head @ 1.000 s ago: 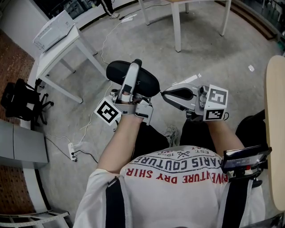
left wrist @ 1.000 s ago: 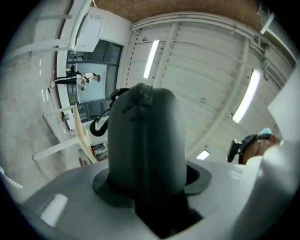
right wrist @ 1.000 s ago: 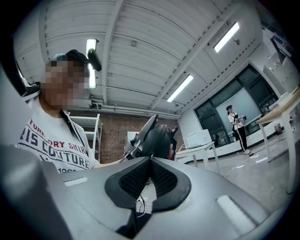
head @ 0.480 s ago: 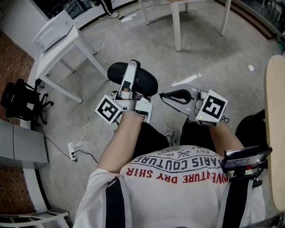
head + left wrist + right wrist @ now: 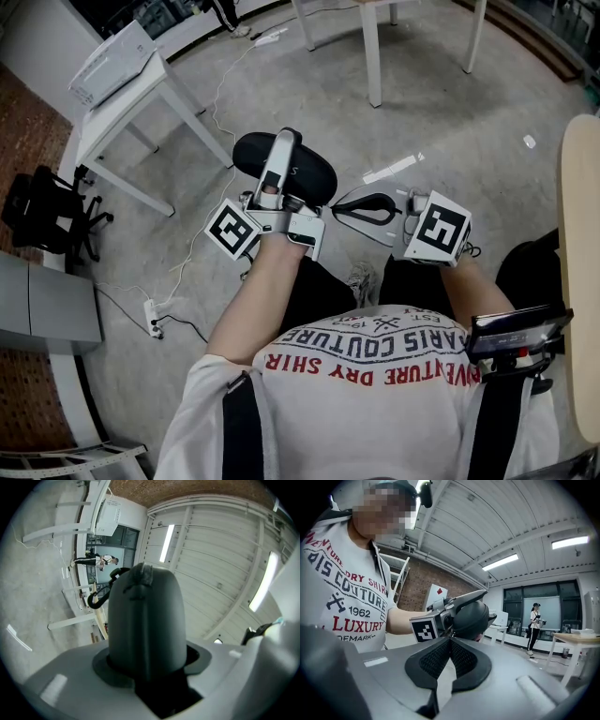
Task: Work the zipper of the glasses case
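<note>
The black oval glasses case point(image 5: 302, 165) hangs in the air over the person's lap, with my left gripper point(image 5: 284, 150) shut on it; one white finger point(image 5: 277, 164) lies across its top. In the left gripper view the case point(image 5: 143, 616) fills the space between the jaws as a dark dome. My right gripper point(image 5: 337, 210) points left at the case's right end, a little below it and apart from it. In the right gripper view its meshed pads point(image 5: 436, 657) meet with nothing seen between them, and the case point(image 5: 472, 617) sits just beyond.
Concrete floor lies below. A white table point(image 5: 122, 103) with a box stands at the back left, a black chair point(image 5: 42, 216) at the left, table legs point(image 5: 373, 56) at the back. A wooden tabletop edge point(image 5: 581, 281) runs along the right. Another person point(image 5: 533, 626) stands far off.
Both grippers have sunk slightly. The right gripper has rolled, so its marker cube shows a different face, and its tip has dropped a little below the case's end.
</note>
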A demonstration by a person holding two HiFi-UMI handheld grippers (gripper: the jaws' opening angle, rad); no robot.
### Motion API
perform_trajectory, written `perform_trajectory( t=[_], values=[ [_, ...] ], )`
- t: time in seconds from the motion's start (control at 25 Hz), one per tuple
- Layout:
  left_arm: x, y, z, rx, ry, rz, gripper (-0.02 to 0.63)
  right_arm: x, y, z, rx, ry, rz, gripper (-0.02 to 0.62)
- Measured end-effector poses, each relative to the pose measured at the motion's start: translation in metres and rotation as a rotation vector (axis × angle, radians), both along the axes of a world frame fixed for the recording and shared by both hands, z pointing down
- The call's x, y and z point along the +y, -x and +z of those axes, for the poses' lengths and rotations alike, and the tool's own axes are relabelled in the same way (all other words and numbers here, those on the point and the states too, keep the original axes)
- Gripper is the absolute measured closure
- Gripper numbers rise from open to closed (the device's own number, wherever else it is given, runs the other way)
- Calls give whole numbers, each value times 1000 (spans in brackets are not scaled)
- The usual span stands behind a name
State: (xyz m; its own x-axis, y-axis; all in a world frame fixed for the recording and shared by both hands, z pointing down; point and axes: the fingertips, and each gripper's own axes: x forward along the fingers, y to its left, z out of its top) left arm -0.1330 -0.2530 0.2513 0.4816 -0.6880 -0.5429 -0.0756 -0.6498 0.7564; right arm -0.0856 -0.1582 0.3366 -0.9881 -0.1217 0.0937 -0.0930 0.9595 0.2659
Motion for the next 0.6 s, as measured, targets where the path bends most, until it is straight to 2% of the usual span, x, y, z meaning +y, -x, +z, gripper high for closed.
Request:
perform_trajectory(
  t=[0.08, 0.2, 0.36, 0.48, 0.6],
  values=[
    [0, -2, 1, 0, 2, 6, 360, 0, 1, 2, 5, -8, 0, 594],
    [1, -3, 0, -22, -12, 9, 360, -3, 1, 1, -22, 51, 31, 587],
    [7, -9, -4, -107, -68, 29, 360, -4, 0, 3, -53, 96, 35, 572],
    [15, -11, -2, -239, -127, 7, 360, -9, -8, 2, -89, 168, 60, 565],
    [22, -12, 6, -472, -190, -52, 360, -25, -20, 3, -109, 179, 153, 565]
  ],
)
